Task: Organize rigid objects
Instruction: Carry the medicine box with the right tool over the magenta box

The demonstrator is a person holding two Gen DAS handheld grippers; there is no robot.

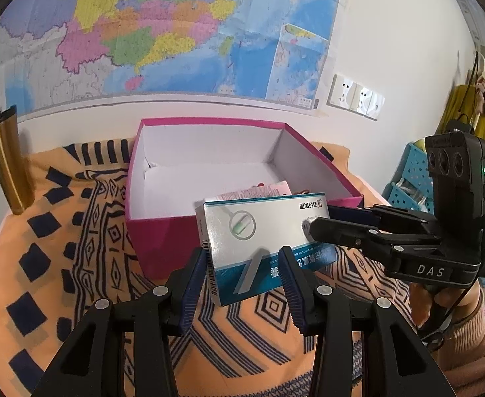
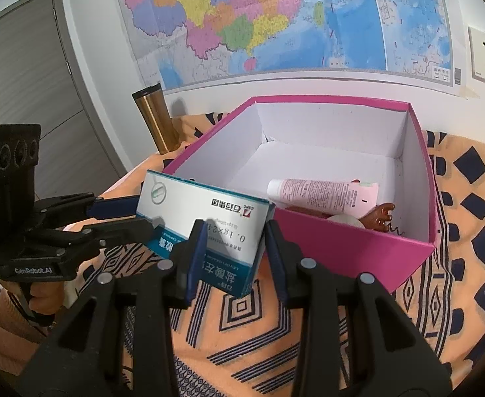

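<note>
A white and teal medicine box [image 1: 262, 241] [image 2: 202, 231] is held in the air just in front of the near wall of an open pink box [image 1: 163, 231] [image 2: 348, 248]. My left gripper [image 1: 244, 266] [image 2: 133, 211] is shut on one end of it, and my right gripper [image 2: 232, 248] [image 1: 318, 221] is shut on the other end. The pink box holds a pink tube [image 2: 321, 195] [image 1: 272, 190], a brown comb-like piece [image 2: 381, 220] and a pale round thing, partly hidden by the wall.
The pink box stands on an orange cloth with dark patterns [image 1: 60, 264] [image 2: 467, 231]. A gold tumbler [image 1: 5, 162] [image 2: 156, 119] stands at the back left by the wall. A blue basket [image 1: 411, 178] is at the right.
</note>
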